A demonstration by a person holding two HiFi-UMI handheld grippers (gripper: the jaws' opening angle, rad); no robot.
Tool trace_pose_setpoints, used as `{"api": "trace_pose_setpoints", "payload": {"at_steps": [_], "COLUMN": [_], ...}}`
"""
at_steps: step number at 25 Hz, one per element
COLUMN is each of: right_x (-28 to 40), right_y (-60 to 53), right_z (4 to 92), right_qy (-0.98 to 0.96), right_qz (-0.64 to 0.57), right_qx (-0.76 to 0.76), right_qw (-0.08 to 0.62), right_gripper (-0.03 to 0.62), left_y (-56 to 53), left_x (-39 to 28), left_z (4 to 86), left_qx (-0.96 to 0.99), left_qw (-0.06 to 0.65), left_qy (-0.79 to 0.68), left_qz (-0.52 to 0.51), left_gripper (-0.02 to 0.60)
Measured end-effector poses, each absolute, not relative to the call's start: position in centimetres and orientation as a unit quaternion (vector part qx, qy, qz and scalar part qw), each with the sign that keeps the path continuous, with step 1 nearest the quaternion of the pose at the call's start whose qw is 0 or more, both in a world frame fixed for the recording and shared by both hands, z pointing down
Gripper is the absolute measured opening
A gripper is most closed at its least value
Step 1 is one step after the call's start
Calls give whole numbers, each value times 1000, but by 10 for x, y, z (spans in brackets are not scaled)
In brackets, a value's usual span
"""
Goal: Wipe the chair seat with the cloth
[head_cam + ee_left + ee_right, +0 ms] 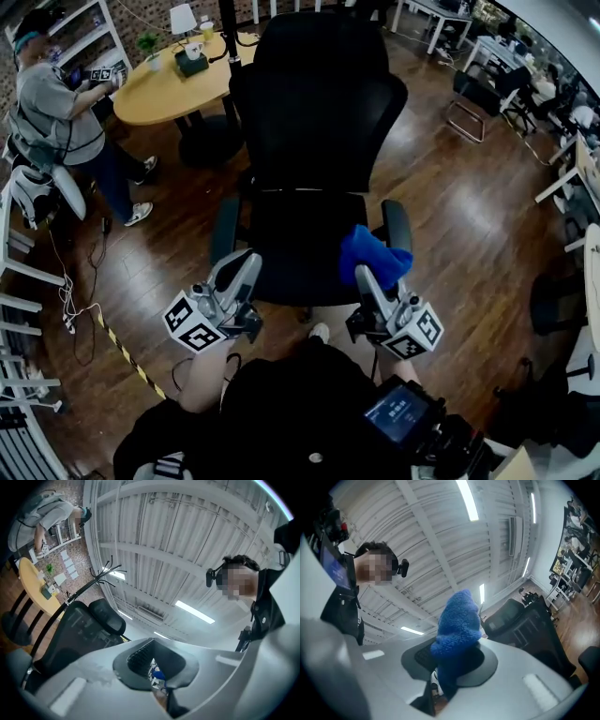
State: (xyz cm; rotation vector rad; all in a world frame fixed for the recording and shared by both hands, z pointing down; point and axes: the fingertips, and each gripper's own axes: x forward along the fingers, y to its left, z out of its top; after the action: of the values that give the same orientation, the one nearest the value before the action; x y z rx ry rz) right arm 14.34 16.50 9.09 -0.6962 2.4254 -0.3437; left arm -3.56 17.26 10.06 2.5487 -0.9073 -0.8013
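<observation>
A black office chair fills the middle of the head view, its seat [298, 246] facing me and its backrest [317, 103] rising behind. A blue fluffy cloth [373, 255] lies bunched over the seat's front right corner, beside the right armrest [397, 225]. My right gripper [367, 275] is shut on the cloth; in the right gripper view the cloth [457, 629] stands up out of the jaws. My left gripper [246, 264] hovers at the seat's front left edge, near the left armrest [223, 234]. It looks shut with nothing held [157, 670].
A round yellow table [169, 89] with a lamp and small items stands behind the chair at the left. A person [66, 117] stands beside it. Cables [75, 300] and striped floor tape [127, 356] lie at the left. Desks and other chairs [487, 89] stand at the right.
</observation>
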Motion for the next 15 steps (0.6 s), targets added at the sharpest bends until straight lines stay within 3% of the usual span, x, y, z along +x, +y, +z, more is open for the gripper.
{"api": "trace_pose_setpoints", "payload": {"at_steps": [8, 15], "right_x": [109, 14], "right_y": [70, -44], "right_z": [108, 253], "right_qy": [921, 925], "right_qz": [-157, -208], "right_qx": [-257, -295], "right_qw": [248, 122], "right_gripper": [82, 82], "left_y": [87, 33], "left_x": [-57, -91], "left_z": [113, 196], "left_qx": [881, 867], "left_qw": [172, 243], "left_qy": [-345, -341], "left_qz": [-273, -271], "left_gripper": [-9, -9]}}
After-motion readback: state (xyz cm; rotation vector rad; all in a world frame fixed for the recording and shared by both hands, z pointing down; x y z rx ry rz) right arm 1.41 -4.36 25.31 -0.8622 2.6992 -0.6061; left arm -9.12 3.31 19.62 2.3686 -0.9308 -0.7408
